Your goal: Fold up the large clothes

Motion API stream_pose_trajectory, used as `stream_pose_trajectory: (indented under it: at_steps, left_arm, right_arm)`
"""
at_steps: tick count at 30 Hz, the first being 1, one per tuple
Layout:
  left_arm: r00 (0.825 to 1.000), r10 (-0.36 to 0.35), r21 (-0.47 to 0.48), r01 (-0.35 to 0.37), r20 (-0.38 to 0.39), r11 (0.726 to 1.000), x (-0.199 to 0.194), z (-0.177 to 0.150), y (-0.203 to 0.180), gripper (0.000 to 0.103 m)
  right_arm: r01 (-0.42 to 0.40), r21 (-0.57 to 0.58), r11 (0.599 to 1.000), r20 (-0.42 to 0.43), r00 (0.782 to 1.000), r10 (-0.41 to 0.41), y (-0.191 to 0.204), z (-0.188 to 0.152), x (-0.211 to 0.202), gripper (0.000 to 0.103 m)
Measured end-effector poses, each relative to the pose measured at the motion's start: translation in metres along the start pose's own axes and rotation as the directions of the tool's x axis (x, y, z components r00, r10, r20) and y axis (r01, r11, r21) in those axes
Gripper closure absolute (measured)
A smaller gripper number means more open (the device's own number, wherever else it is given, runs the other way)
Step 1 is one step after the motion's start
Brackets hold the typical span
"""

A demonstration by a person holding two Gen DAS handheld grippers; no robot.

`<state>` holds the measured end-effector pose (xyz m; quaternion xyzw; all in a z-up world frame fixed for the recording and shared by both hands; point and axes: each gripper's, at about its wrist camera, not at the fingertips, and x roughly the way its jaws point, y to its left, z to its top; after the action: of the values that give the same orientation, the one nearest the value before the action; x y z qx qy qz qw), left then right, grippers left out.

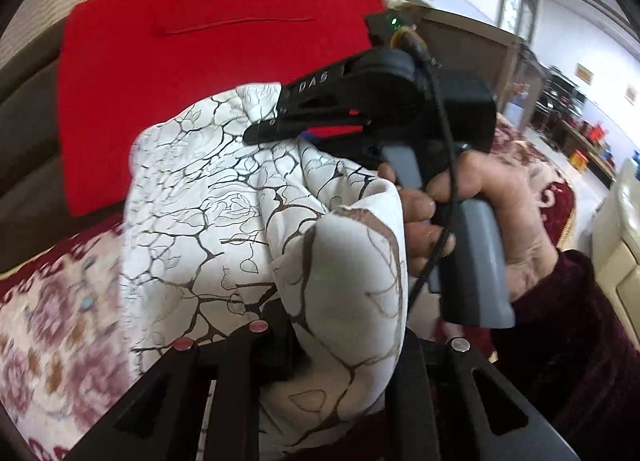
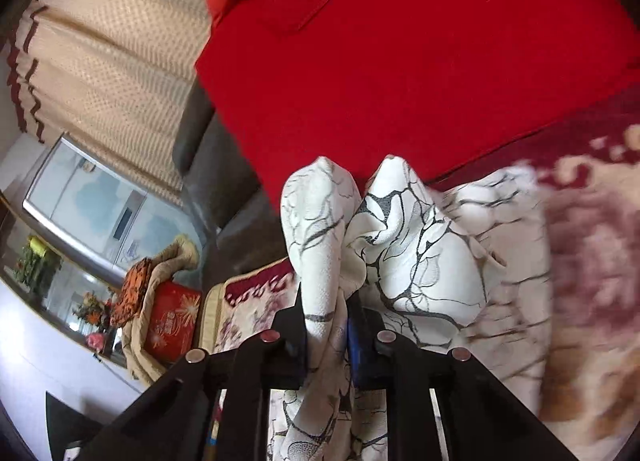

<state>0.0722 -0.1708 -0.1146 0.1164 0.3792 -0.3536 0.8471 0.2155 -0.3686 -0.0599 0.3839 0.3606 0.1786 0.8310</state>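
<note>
A white cloth with a dark branching rose print [image 1: 224, 197] is bunched up between both grippers, held above a floral red-and-cream cover. My left gripper [image 1: 340, 341] is shut on a thick fold of the cloth, which bulges out between its fingers. My right gripper [image 2: 326, 325] is shut on another fold of the same cloth [image 2: 404, 245], with two peaks of fabric standing up past its fingertips. In the left wrist view the right gripper [image 1: 260, 133] comes in from the right, held by a hand, its fingers closed on the cloth's upper edge.
A red cushion [image 1: 192, 73] lies just behind the cloth; it fills the top of the right wrist view [image 2: 400, 61]. The floral cover [image 1: 52, 313] spreads below. A cream curtain [image 2: 112, 49], a red box [image 2: 172, 325] and a cabinet stand to the left.
</note>
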Motion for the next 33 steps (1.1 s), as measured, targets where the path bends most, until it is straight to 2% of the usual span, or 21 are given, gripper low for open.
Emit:
stream_pose_trajectory:
  at_steps: [3, 5, 7, 8, 10, 11, 13, 14, 16, 17, 18, 20, 21, 22, 25, 26, 28, 29, 30, 31, 33]
  left_arm:
    - [0.999, -0.032, 0.039, 0.033, -0.028, 0.999, 0.023, 0.002, -0.022, 0.083]
    - [0.994, -0.062, 0.025, 0.064, -0.09, 0.998, 0.046, -0.004, -0.025, 0.083]
    - [0.988, -0.079, 0.006, 0.081, -0.135, 0.997, 0.061, -0.015, -0.021, 0.08]
    - [0.989, -0.074, 0.014, 0.076, -0.13, 0.997, 0.059, -0.018, -0.02, 0.08]
    - [0.992, -0.055, 0.034, 0.06, -0.118, 0.998, 0.043, -0.019, -0.018, 0.071]
    - [0.991, -0.053, 0.054, 0.06, -0.119, 0.997, 0.03, -0.019, -0.017, 0.069]
    - [0.99, -0.082, 0.065, 0.09, -0.119, 0.994, 0.005, -0.018, -0.011, 0.054]
    - [0.989, -0.114, 0.064, 0.121, -0.096, 0.991, -0.015, -0.019, -0.006, 0.05]
    - [0.991, -0.128, 0.082, 0.129, -0.026, 0.988, -0.045, -0.017, 0.003, 0.031]
    - [0.994, -0.102, 0.095, 0.1, 0.022, 0.99, -0.063, -0.018, 0.011, 0.028]
    - [0.996, -0.048, 0.105, 0.04, 0.08, 0.994, -0.077, -0.016, 0.023, 0.023]
    - [0.987, 0.071, 0.089, -0.085, 0.145, 0.992, -0.086, -0.013, 0.043, 0.018]
    - [0.978, 0.152, 0.055, -0.161, 0.142, 0.985, -0.081, -0.013, 0.061, 0.018]
    - [0.975, 0.192, 0.023, -0.196, 0.11, 0.98, -0.07, -0.013, 0.079, 0.018]
    - [0.974, 0.226, -0.038, -0.227, -0.029, 0.973, -0.017, -0.027, 0.104, 0.018]
    - [0.977, 0.201, -0.057, -0.205, -0.074, 0.977, 0.004, -0.039, 0.111, 0.017]
    - [0.985, 0.161, -0.136, -0.169, -0.07, 0.976, 0.021, -0.055, 0.117, 0.015]
    - [0.99, 0.137, -0.185, -0.143, -0.045, 0.972, 0.023, -0.065, 0.119, 0.015]
    - [0.991, 0.132, -0.197, -0.136, -0.035, 0.971, 0.024, -0.065, 0.12, 0.014]
    - [0.99, 0.139, -0.198, -0.143, -0.037, 0.97, 0.022, -0.063, 0.12, 0.011]
    - [0.986, 0.162, -0.187, -0.164, -0.029, 0.969, 0.018, -0.063, 0.118, 0.011]
  right_arm:
    - [0.041, 0.038, 0.998, 0.017, 0.999, -0.041, -0.03, 0.013, -0.026, 0.087]
    - [0.096, 0.065, 0.993, -0.008, 0.995, -0.096, -0.061, 0.013, -0.032, 0.087]
    - [0.141, 0.123, 0.982, -0.097, 0.987, -0.13, -0.097, 0.008, -0.018, 0.087]
    - [0.127, 0.163, 0.978, -0.131, 0.986, -0.107, -0.111, 0.006, -0.01, 0.087]
    - [0.072, 0.189, 0.979, -0.139, 0.989, -0.046, -0.118, 0.003, -0.002, 0.088]
    - [0.069, 0.163, 0.984, -0.137, 0.989, -0.047, -0.115, 0.003, -0.001, 0.087]
    - [0.086, 0.107, 0.991, -0.13, 0.989, -0.072, -0.107, 0.001, 0.001, 0.086]
    - [0.089, 0.108, 0.99, -0.123, 0.989, -0.076, -0.107, 0.001, 0.002, 0.084]
    - [0.079, 0.118, 0.99, -0.114, 0.991, -0.065, -0.108, -0.001, 0.004, 0.084]
    - [0.071, 0.128, 0.989, -0.113, 0.992, -0.057, -0.11, 0.0, 0.003, 0.084]
    - [0.069, 0.135, 0.988, -0.113, 0.992, -0.054, -0.106, -0.002, 0.005, 0.084]
    - [0.068, 0.137, 0.988, -0.1, 0.993, -0.054, -0.105, -0.005, 0.007, 0.083]
    - [0.066, 0.129, 0.989, -0.091, 0.994, -0.054, -0.107, -0.007, 0.006, 0.082]
    - [0.062, 0.131, 0.989, -0.079, 0.995, -0.052, -0.108, -0.009, 0.005, 0.08]
    - [0.057, 0.158, 0.986, -0.044, 0.998, -0.051, -0.106, -0.013, 0.002, 0.077]
    - [0.061, 0.156, 0.986, -0.038, 0.998, -0.056, -0.107, -0.014, -0.001, 0.075]
    - [0.1, 0.138, 0.985, -0.02, 0.995, -0.098, -0.097, -0.016, -0.007, 0.067]
    - [0.126, 0.133, 0.983, -0.015, 0.992, -0.126, -0.091, -0.018, -0.014, 0.053]
    - [0.147, 0.128, 0.981, -0.009, 0.989, -0.147, -0.087, -0.019, -0.02, 0.034]
    - [0.217, 0.101, 0.971, 0.026, 0.975, -0.221, -0.075, -0.022, -0.035, 0.031]
    - [0.284, 0.028, 0.958, 0.12, 0.951, -0.286, -0.052, -0.032, -0.061, 0.032]
